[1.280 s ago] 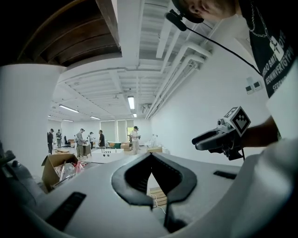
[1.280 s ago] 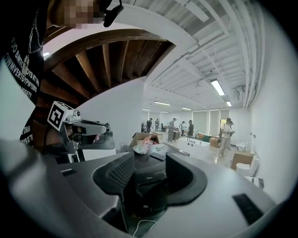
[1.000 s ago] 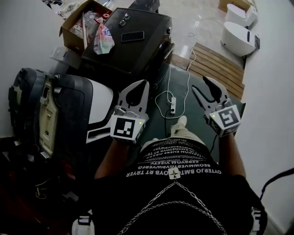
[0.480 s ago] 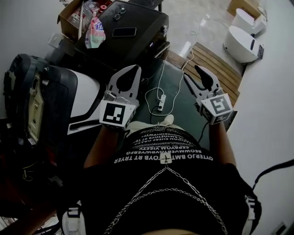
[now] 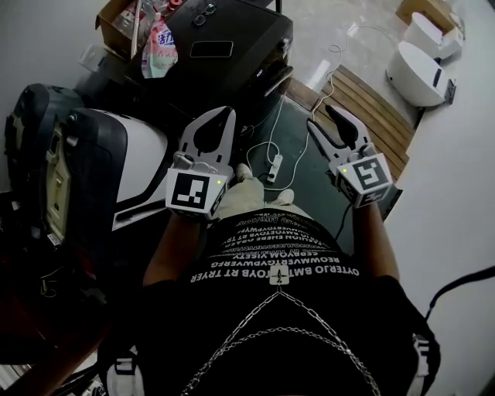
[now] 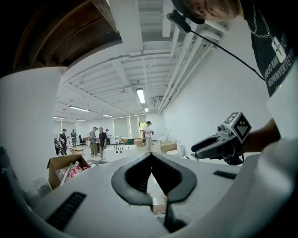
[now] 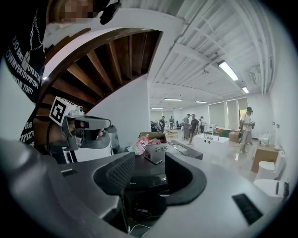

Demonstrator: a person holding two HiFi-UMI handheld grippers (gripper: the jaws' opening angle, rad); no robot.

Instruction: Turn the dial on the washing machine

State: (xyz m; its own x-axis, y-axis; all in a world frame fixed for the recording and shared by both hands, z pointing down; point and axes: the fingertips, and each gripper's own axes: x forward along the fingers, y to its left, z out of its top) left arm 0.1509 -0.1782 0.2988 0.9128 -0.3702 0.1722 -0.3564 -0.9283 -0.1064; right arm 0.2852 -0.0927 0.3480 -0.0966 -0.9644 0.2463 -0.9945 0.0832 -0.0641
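Both arms reach forward, near level. Left gripper (image 5: 227, 114) fingers (image 6: 121, 181) pressed together, empty. Right gripper (image 5: 319, 116) fingers (image 7: 122, 172) spread, empty. Washer (image 5: 247, 39) sits ahead, well apart; dial not discernible.

The black washing machine (image 5: 247, 35) has a smooth, glossy lid, the brown box (image 5: 114, 23) is matt cardboard, the slatted platform (image 5: 363, 100) is bare wood, and the white toilet (image 5: 421, 71) looks glazed.

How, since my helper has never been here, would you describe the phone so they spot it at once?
Find the big black machine beside the open cardboard box. On its flat top lies the phone, a dark flat rectangle, unlike the thin-framed glasses near it.
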